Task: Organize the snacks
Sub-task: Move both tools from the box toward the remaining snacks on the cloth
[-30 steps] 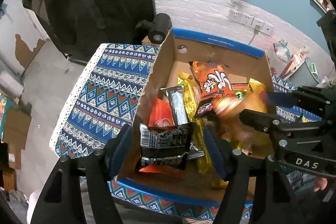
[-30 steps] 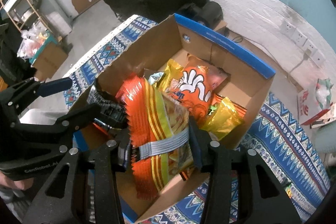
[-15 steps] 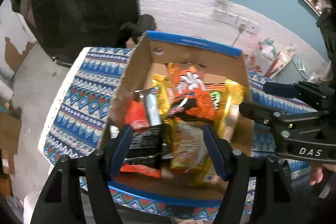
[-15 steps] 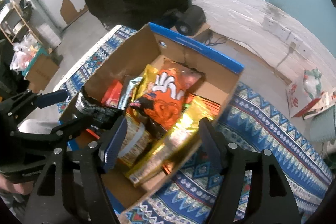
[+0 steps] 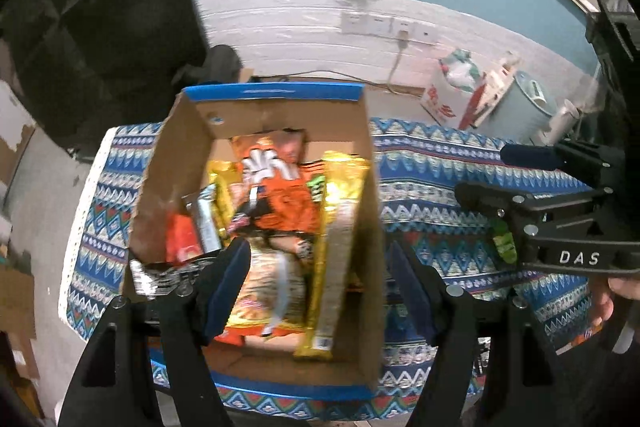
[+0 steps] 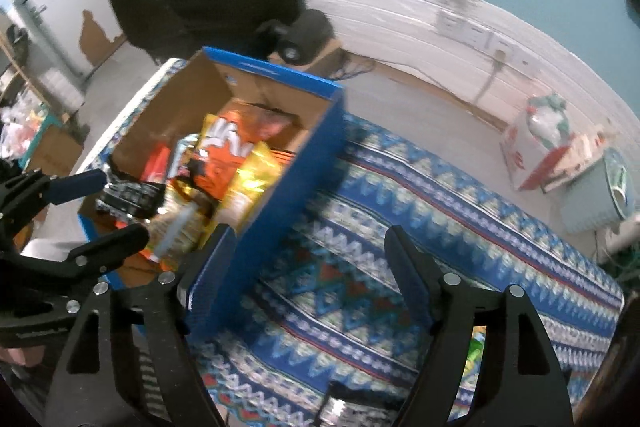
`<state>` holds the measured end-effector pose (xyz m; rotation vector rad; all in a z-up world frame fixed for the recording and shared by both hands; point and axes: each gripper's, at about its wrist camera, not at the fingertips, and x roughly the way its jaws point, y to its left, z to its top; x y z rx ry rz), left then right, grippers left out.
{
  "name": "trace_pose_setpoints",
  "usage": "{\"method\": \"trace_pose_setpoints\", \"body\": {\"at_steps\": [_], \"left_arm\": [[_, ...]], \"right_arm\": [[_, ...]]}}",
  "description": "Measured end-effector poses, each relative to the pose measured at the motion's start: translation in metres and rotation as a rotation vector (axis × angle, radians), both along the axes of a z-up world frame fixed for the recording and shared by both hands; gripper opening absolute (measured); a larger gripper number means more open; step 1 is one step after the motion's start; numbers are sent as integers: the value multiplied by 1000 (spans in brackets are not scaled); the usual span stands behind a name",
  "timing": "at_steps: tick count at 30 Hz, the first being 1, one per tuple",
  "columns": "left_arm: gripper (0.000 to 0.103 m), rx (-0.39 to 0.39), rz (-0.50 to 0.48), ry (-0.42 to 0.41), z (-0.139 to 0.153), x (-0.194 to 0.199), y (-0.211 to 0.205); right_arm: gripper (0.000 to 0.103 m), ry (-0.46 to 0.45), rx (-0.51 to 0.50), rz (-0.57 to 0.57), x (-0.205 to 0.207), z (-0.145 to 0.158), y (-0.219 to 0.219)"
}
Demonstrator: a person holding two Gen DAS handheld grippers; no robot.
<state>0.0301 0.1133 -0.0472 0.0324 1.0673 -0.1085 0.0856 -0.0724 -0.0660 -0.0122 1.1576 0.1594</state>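
Snack packets [image 5: 276, 211] piled in cardboard box [image 5: 168, 163] at bench's left end. Left gripper [image 5: 318, 291] spread wide, empty, over box. Right gripper [image 6: 308, 275] wide, empty, above patterned cloth [image 6: 440, 211]. Risk: gold packet [image 5: 340, 227] leaning on right wall could tip out if nudged.

One box [image 5: 262, 95] (two grippers)

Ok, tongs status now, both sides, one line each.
Left tongs: open, holding nothing, over the cardboard snack box.
Right tongs: open, holding nothing, over the patterned tablecloth beside the box.
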Motion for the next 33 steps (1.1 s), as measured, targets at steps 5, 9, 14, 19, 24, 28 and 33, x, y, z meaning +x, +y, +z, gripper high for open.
{"method": "trace_pose_setpoints", "body": {"at_steps": [5, 9, 14, 19, 24, 28, 33], "left_arm": [[73, 30, -67, -13, 3, 0, -31], [76, 55, -104, -28, 3, -1, -52], [76, 73, -142, -28, -1, 1, -72], [76, 88, -176, -30, -6, 5, -91], [77, 99, -206, -30, -13, 9, -107], [79, 113, -245, -34, -20, 11, -118], [81, 173, -299, -14, -40, 17, -137]], "right_arm": [[77, -1, -5, -55, -11, 2, -29], [77, -5, -11, -85, -21, 5, -48], [77, -8, -18, -121, -33, 6, -72], [77, 5, -21, -161, -43, 2, -95], [77, 40, -33, -193, -49, -11, -114], [77, 78, -33, -217, -53, -26, -128], [77, 124, -26, -250, -52, -47, -144]]}}
